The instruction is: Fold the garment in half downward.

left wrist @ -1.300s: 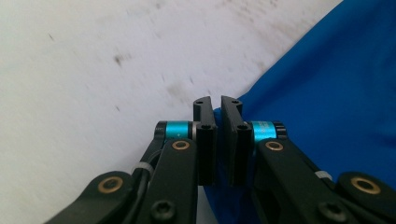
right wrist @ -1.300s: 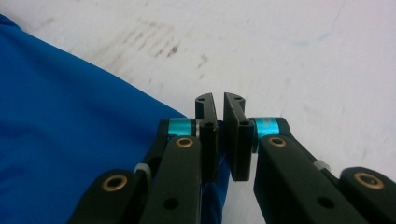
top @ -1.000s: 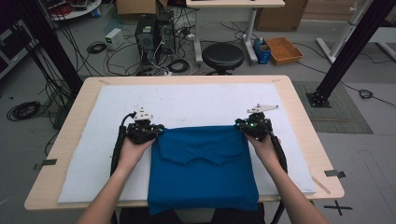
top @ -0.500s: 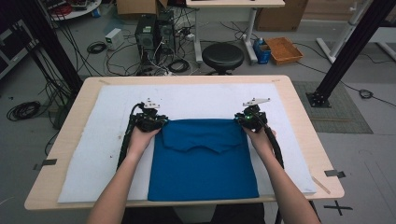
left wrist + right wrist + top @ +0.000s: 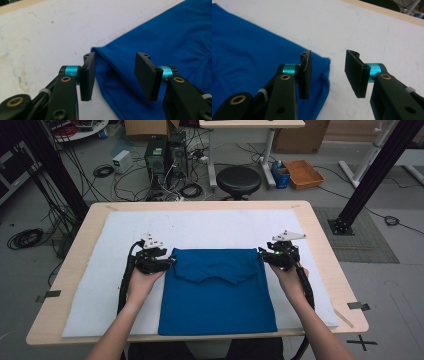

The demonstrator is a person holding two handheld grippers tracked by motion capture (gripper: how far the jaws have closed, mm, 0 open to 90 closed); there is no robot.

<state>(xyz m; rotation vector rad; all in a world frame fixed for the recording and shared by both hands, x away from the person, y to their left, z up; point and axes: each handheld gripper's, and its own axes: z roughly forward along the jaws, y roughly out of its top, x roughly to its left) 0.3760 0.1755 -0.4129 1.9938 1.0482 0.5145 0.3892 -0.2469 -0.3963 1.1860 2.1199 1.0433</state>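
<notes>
The white mat [image 5: 210, 227] covers the table [image 5: 320, 240], and the folded blue cloth [image 5: 217, 292] lies flat on its near half, long axis running from the person toward the far edge. The left gripper [image 5: 116, 75] and the right gripper [image 5: 327, 73] each sit at one far corner, jaws apart, gripping nothing.

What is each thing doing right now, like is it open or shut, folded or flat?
Left gripper: jaws open, at the cloth's far left corner, holding nothing.
Right gripper: jaws open, at the cloth's far right corner, holding nothing.
Blue cloth: folded, lying flat on the white mat, near edge at the table's front.
White mat: spread flat on the table.
</notes>
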